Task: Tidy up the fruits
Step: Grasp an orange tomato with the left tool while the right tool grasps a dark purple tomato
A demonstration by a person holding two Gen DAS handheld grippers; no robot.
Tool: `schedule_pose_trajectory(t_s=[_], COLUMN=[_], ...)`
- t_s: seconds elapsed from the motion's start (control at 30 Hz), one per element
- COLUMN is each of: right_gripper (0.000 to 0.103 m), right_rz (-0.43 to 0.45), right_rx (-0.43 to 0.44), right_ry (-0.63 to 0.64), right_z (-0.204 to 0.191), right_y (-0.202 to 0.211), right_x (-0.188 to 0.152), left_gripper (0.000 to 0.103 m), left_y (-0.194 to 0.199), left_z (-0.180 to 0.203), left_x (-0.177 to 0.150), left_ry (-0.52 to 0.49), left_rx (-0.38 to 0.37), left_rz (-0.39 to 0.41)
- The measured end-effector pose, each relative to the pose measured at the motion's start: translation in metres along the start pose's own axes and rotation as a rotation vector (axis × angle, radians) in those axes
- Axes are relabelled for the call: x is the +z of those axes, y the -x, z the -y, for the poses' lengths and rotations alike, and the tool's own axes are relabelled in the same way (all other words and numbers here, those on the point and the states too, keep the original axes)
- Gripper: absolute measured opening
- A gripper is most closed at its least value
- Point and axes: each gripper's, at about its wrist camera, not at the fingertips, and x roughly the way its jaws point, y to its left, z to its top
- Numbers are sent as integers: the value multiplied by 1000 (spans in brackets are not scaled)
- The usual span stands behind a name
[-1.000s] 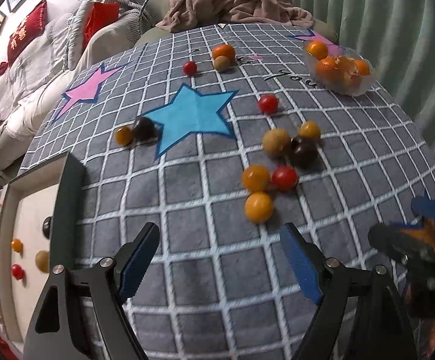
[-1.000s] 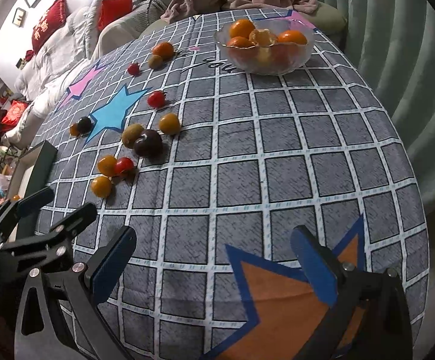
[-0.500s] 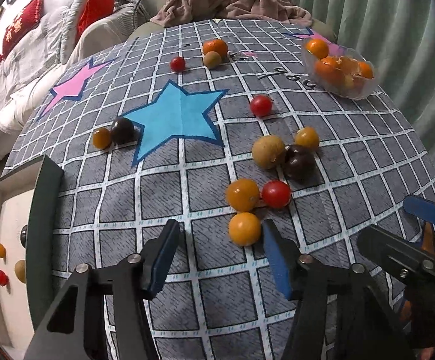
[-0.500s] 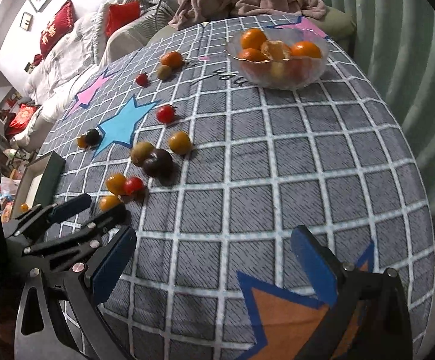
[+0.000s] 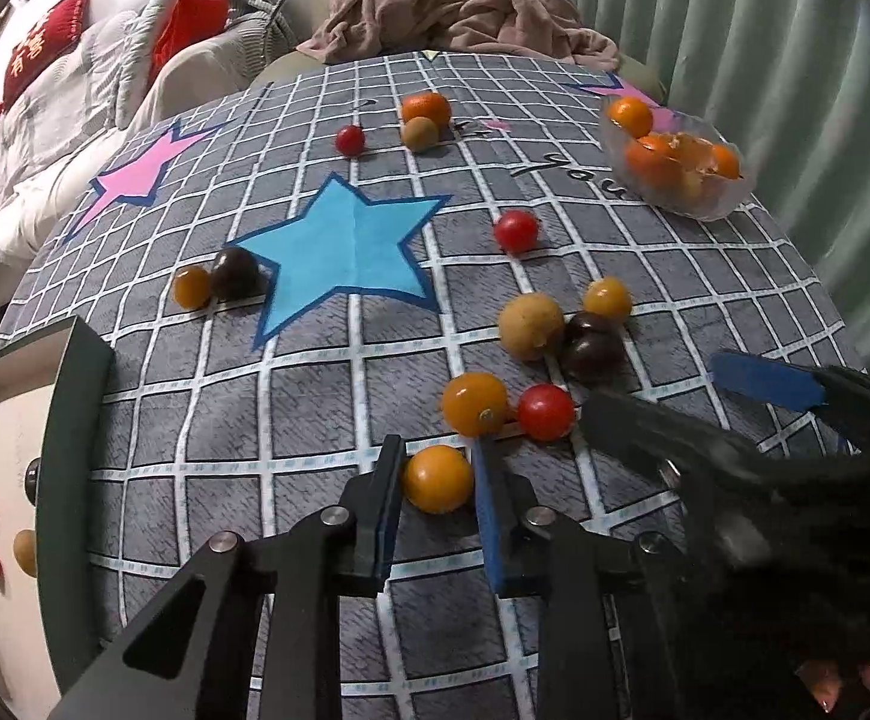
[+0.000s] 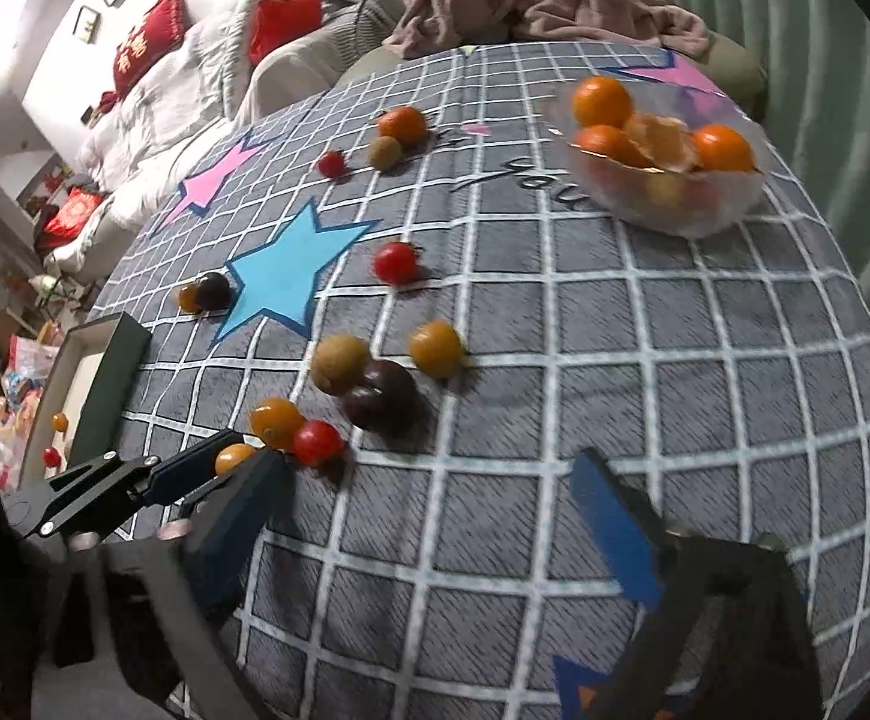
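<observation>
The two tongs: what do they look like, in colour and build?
Both the left tongs and the right tongs have a black angular linkage frame with silver pivot screws, and each finger carries a flat blue pad. No cables, markings or sleeves show.

Checked star-print tablecloth [image 5: 327, 396] carries scattered fruits [image 5: 522, 325] and glass bowl [image 5: 705, 204].

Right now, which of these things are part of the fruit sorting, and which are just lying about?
Part of the job:
- left claw, around a yellow tomato
- loose red tomato and brown fruit
- glass bowl of oranges
- tray holding some fruit

Just lying about:
- brown blanket
- red cushions
- green curtain
</observation>
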Motion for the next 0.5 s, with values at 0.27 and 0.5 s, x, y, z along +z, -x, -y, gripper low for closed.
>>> schedule_pose_trajectory(t_s=[0.27,0.5], right_gripper=[33,30], right_rz=[34,42], right_rx=[9,18], right_ry=[43,16], right_z=[-18,-7], right_y=[-8,8], right_x=[9,-11], left_gripper=[24,24], left_y=[1,8], left_z=[-15,-23], left_x=[-3,-15], left_ry=[19,21], left_rx=[3,0], left_rz=[3,8])
